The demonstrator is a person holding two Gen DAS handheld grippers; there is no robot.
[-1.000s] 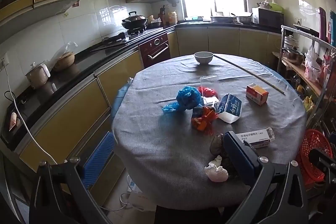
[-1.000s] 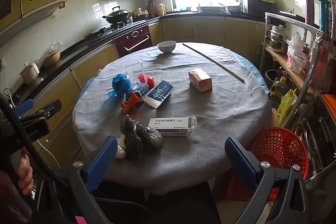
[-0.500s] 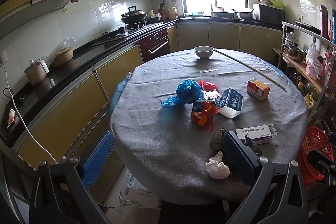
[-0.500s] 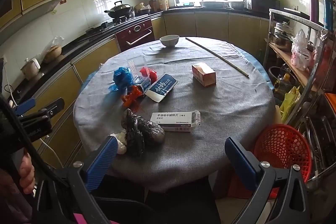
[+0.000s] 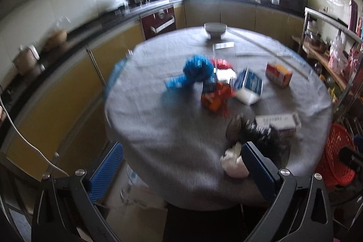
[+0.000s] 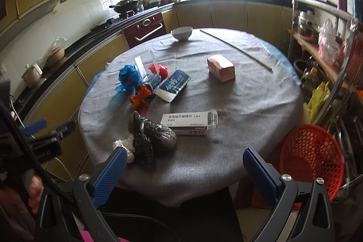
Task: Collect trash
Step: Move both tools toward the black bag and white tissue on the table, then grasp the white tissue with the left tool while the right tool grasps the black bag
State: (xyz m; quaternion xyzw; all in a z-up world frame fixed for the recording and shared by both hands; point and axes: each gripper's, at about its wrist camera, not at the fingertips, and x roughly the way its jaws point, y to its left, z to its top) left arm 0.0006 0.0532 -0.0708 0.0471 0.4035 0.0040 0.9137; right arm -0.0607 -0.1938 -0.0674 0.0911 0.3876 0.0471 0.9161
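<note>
Both grippers hung short of the near edge of the round table (image 6: 249, 92), draped in grey cloth. The left gripper (image 5: 181, 165) stood wide, nothing between its blue pads, and the right gripper (image 6: 185, 168) was equally wide and empty.

The trash lay scattered on the cloth. In the right wrist view, a crumpled black plastic bag (image 6: 150, 136) sat at about 7 o'clock on the tabletop, near the edge, with a wad of white tissue (image 6: 126, 144) touching it at its left. Just beside the bag, toward the centre, lay a flat white medicine box (image 6: 189, 123). Around 9 to 10 o'clock a cluster held a blue plastic bag (image 6: 128, 77), an orange wrapper (image 6: 140, 96), a red wrapper (image 6: 160, 69) and a blue-and-white carton (image 6: 173, 85). An orange-and-white small box (image 6: 221, 70) sat alone near 1 o'clock. A red mesh basket (image 6: 313, 155) stood off the table at lower right.

All of it looked light. The bags and tissue would likely crush and slip, so pinching a bunched fold seems best; the cartons seemed stiff enough to grip across their narrow sides.
</note>
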